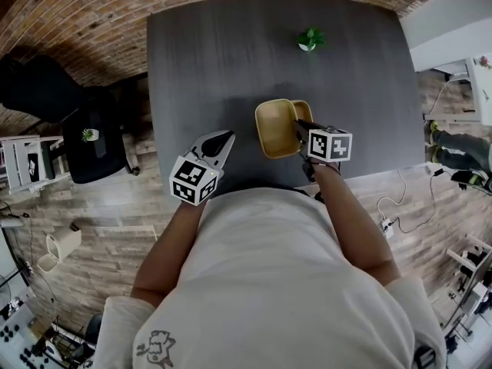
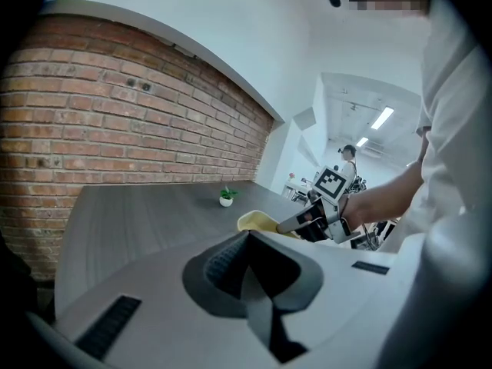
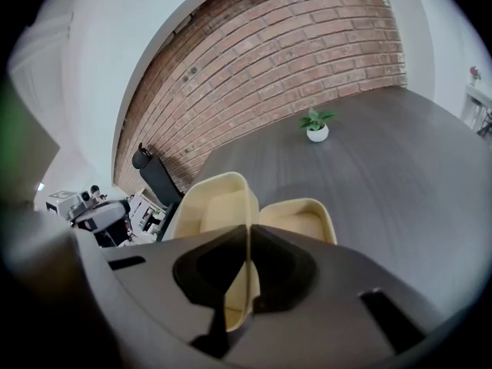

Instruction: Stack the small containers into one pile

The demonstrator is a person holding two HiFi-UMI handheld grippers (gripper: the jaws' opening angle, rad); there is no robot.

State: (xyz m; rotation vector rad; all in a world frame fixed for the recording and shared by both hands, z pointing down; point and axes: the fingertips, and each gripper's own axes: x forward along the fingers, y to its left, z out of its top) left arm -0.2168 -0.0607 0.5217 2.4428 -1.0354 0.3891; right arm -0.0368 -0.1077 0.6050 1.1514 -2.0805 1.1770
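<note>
Two pale yellow containers sit side by side near the front of the dark table (image 1: 207, 68). My right gripper (image 1: 298, 127) is shut on the right wall of the larger container (image 1: 275, 129). In the right gripper view that wall is pinched between the jaws (image 3: 248, 237), with the larger container (image 3: 211, 202) to the left and the smaller container (image 3: 304, 217) just to the right, touching it. The smaller container (image 1: 304, 109) shows behind the gripper in the head view. My left gripper (image 1: 227, 139) hovers to the left, shut (image 2: 247, 238) and empty, apart from the yellow container (image 2: 257, 221).
A small potted plant (image 1: 310, 40) stands far back on the table, also seen as a plant (image 3: 315, 125) in the right gripper view. A black chair (image 1: 92, 141) is left of the table. A brick wall (image 3: 307, 44) runs behind.
</note>
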